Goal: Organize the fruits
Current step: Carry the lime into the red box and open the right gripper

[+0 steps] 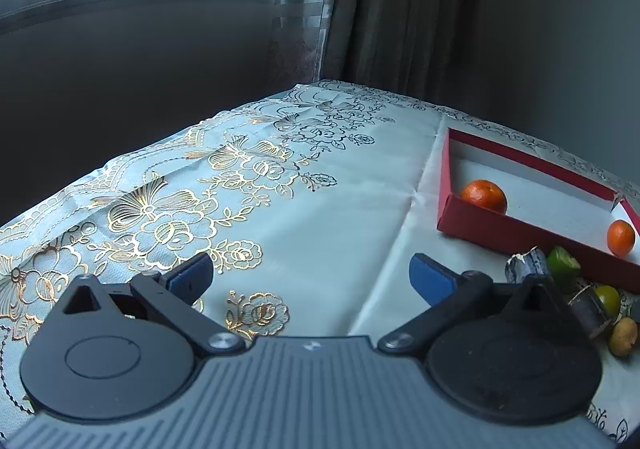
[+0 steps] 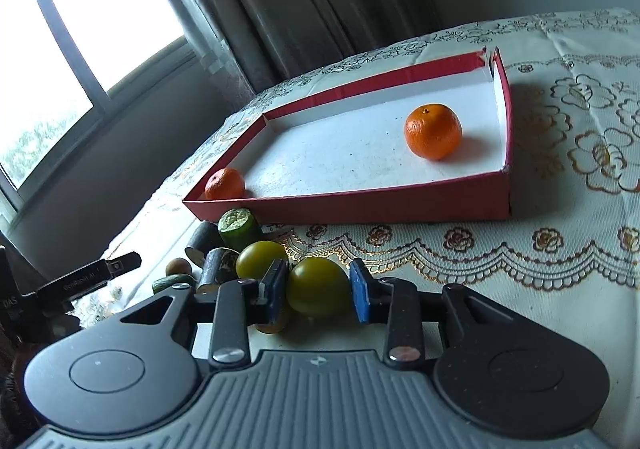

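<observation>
The right gripper [image 2: 318,291] is clamped on a yellow-green fruit [image 2: 318,287] low over the tablecloth [image 2: 520,269], just in front of the red tray [image 2: 360,205] where two oranges [image 2: 433,131] are already placed. The left gripper [image 1: 310,277] is held open and empty. A slip is likely, since the round fruit is pinched only at its sides, and the crowded pile [image 2: 224,253] alongside may be knocked on lifting.

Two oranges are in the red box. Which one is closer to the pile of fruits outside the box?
The smaller-looking orange in the box's near left corner, just behind the cut green piece. The other orange sits far to the right.
</observation>
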